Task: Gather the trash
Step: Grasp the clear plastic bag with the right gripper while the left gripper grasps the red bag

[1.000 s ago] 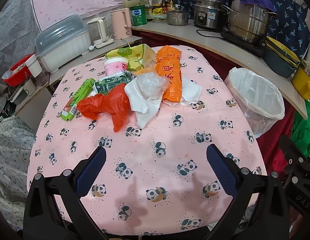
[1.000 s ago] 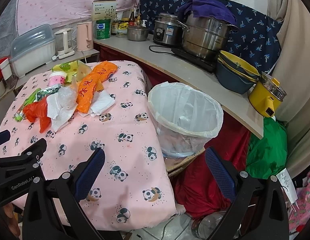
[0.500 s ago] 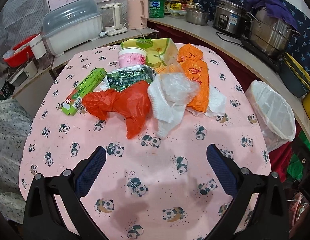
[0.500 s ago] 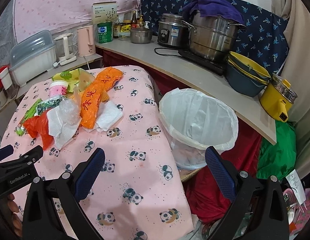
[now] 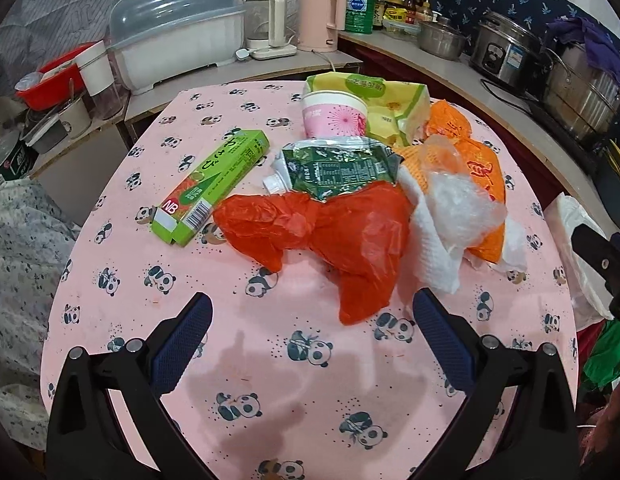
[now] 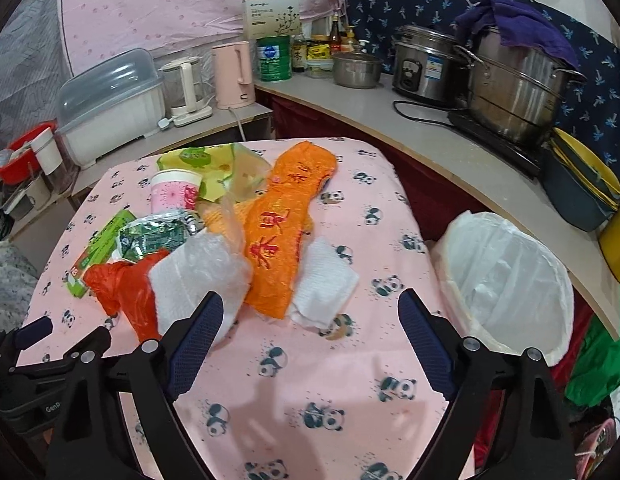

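A: Left wrist view: the left gripper (image 5: 312, 316) has closed in on the red plastic bag (image 5: 350, 232) on the table (image 5: 269, 380), fingers wide, empty

B: Right gripper (image 6: 310, 316) too, jaws wide beside the lined bin (image 6: 506, 280); first pickup looks imminent

Trash bin (image 5: 570, 240) cut off at edge, tissue (image 6: 322, 284) partly covered

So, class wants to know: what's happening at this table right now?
A person holds two grippers over a pile of trash on the panda tablecloth. The left gripper is open, facing the red plastic bag. The right gripper is open near the white paper towel. Nothing is gripped yet; the lined bin waits beside the table.
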`<action>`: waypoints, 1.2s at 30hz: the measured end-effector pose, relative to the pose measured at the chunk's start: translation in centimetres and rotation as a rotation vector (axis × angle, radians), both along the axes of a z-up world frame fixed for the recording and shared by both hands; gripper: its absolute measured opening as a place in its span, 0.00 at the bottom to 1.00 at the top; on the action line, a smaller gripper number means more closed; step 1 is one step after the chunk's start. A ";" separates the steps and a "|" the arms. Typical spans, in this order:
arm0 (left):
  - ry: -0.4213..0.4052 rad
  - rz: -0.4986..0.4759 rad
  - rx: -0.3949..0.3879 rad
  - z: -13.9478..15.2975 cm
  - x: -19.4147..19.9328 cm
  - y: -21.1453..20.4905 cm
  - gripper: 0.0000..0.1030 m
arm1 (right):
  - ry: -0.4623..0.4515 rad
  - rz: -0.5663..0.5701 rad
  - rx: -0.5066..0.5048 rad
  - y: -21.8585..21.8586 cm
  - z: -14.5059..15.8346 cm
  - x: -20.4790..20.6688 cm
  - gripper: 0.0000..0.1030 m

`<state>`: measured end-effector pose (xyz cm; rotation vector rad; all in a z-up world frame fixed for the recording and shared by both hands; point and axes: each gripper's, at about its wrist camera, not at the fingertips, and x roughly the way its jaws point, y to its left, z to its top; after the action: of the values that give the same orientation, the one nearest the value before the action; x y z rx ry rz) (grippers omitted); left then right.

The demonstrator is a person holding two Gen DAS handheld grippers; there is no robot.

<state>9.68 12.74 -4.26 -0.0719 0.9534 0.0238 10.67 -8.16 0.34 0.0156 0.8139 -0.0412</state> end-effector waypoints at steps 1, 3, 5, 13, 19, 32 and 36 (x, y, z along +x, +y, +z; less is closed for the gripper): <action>0.003 0.004 -0.002 -0.1 0.2 0.4 0.93 | 0.002 0.018 0.005 0.8 -0.2 0.6 0.80; 0.008 0.006 -0.004 -0.3 0.5 0.9 0.93 | 0.012 0.056 0.011 2.3 -0.8 1.8 0.77; 0.012 0.008 -0.002 -0.6 0.8 1.3 0.93 | 0.025 0.089 0.010 3.8 -1.5 3.0 0.73; 0.045 -0.006 -0.020 -1.6 2.2 1.9 0.93 | 0.107 0.136 -0.026 7.1 -5.4 7.1 0.62; 0.054 -0.038 -0.028 -2.1 3.2 1.2 0.93 | 0.129 0.150 0.026 6.6 -5.9 7.5 0.19; 0.044 -0.135 -0.063 -1.6 3.8 -2.9 0.93 | -0.027 0.052 0.065 1.5 0.4 4.9 0.10; 0.053 -0.103 -0.049 -2.4 4.4 -2.4 0.93 | -0.033 0.018 0.062 0.1 0.7 4.3 0.10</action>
<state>14.09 10.39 -6.65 -0.0674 1.0101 -0.0931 14.98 -8.08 1.02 0.0676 0.7819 0.0013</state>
